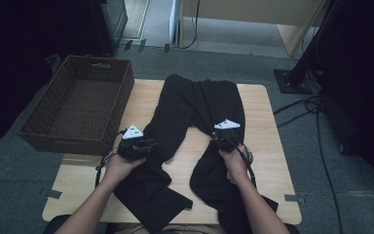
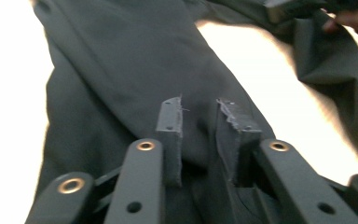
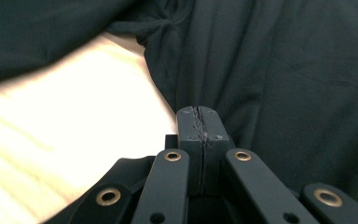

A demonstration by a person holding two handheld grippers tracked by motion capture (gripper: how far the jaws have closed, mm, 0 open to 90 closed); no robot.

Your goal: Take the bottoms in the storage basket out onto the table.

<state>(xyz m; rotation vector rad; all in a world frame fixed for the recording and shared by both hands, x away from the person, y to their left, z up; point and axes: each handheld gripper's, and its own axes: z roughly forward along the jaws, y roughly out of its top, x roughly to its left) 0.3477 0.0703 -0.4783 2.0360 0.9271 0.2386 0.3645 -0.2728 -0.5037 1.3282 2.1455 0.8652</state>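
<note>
A woven brown basket (image 1: 78, 105) with a rectangular shape and coarse wicker walls sits at the far left corner of the tabletop (image 1: 268, 146), overhanging its edge and well apart from both hands. Nothing lies between it and the work. The tabletop is pale wood with rounded corners, on grey carpet; black cables (image 1: 321, 126) trail over the floor to the right.

The black trousers (image 1: 195, 105) are spread across the middle of the tabletop, waist away from the person, both legs running toward the near edge and hanging over it. The cloth is smooth, matte and thin (it creases softly near the crotch).

The left gripper (image 2: 200, 123) rests on the left leg, its jaws part-way open with a fold of fabric between them; the pads do not press on it. The right gripper (image 3: 199, 123) sits at the inner edge of the right leg, jaws closed pad to pad; whether cloth is pinched there I cannot tell.
</note>
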